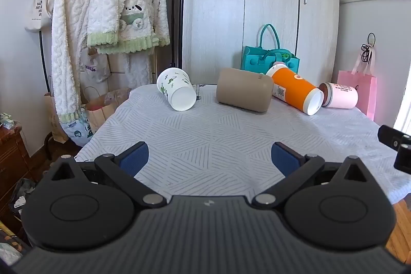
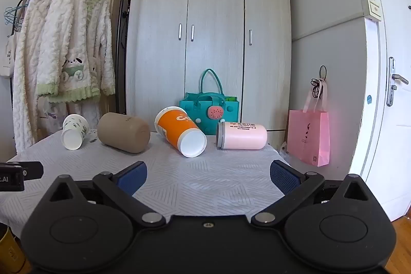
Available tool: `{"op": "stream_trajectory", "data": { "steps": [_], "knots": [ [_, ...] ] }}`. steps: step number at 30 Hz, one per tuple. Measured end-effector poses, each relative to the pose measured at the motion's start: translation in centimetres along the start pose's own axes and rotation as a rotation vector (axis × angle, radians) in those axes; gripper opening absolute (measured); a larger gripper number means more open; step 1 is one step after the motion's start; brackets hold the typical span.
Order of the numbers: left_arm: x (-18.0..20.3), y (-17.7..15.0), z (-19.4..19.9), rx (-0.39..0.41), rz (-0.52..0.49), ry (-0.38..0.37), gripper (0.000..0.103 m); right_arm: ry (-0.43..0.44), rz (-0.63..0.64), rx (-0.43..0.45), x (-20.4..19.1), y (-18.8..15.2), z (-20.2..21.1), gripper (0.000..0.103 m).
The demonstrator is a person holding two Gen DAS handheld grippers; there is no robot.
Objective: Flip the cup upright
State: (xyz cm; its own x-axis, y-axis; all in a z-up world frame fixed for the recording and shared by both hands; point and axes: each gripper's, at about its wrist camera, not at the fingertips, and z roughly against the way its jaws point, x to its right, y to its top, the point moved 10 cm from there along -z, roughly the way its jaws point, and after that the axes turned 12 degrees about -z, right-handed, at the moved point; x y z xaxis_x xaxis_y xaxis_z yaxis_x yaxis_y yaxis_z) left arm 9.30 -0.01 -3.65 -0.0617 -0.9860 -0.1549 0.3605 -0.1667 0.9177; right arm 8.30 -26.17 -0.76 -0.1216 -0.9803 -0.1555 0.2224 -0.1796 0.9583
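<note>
Several cups lie on their sides in a row at the far edge of the table [image 1: 205,140]: a white cup with green print [image 1: 177,89] [image 2: 74,131], a tan cup [image 1: 244,89] [image 2: 123,132], an orange cup with a white base [image 1: 295,90] [image 2: 179,131], and a pink cup [image 1: 339,95] [image 2: 241,136]. My left gripper [image 1: 209,158] is open and empty, over the near part of the table, well short of the cups. My right gripper [image 2: 208,176] is open and empty, also short of the cups.
A teal bag [image 1: 269,55] [image 2: 209,109] stands behind the cups against the wardrobe [image 2: 210,37]. A pink paper bag [image 2: 308,138] hangs at the right. A clothes rack with robes [image 1: 108,4] stands left. The other gripper's body shows at the left wrist view's right edge [image 1: 395,145].
</note>
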Motion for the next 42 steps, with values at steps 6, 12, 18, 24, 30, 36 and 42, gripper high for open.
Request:
{"op": "stream_trajectory", "data": {
  "steps": [6, 12, 18, 24, 30, 36, 42],
  "knots": [
    [-0.1, -0.2, -0.1, -0.008, 0.003, 0.002, 0.103, -0.003, 0.006, -0.007, -0.1, -0.1, 0.1, 0.103],
    [-0.3, -0.4, -0.3, -0.012, 0.009, 0.03, 0.103, -0.02, 0.001, -0.021, 0.0, -0.6, -0.6, 0.103],
    [-1.0, -0.5, -0.4, -0.012, 0.034, 0.034, 0.103, -0.026, 0.0, -0.03, 0.4, -0.7, -0.6, 0.103],
    [-1.2, -0.5, -0.2, 0.013, 0.064, 0.03, 0.103, -0.027, 0.004, -0.035, 0.3, -0.7, -0.6, 0.103],
    [-1.1, -0.4, -0.5, 0.005, 0.058, 0.025, 0.103, -0.029, 0.006, -0.039, 0.3, -0.6, -0.7, 0.103],
    [-1.1, -0.6, -0.6, 0.005, 0.06, 0.026, 0.103, -0.028, 0.008, -0.04, 0.3, -0.6, -0.7, 0.103],
    [-1.2, -0.7, -0.6, 0.006, 0.06, 0.026, 0.103, -0.03, 0.007, -0.038, 0.3, -0.6, -0.8, 0.103]
  ]
}}
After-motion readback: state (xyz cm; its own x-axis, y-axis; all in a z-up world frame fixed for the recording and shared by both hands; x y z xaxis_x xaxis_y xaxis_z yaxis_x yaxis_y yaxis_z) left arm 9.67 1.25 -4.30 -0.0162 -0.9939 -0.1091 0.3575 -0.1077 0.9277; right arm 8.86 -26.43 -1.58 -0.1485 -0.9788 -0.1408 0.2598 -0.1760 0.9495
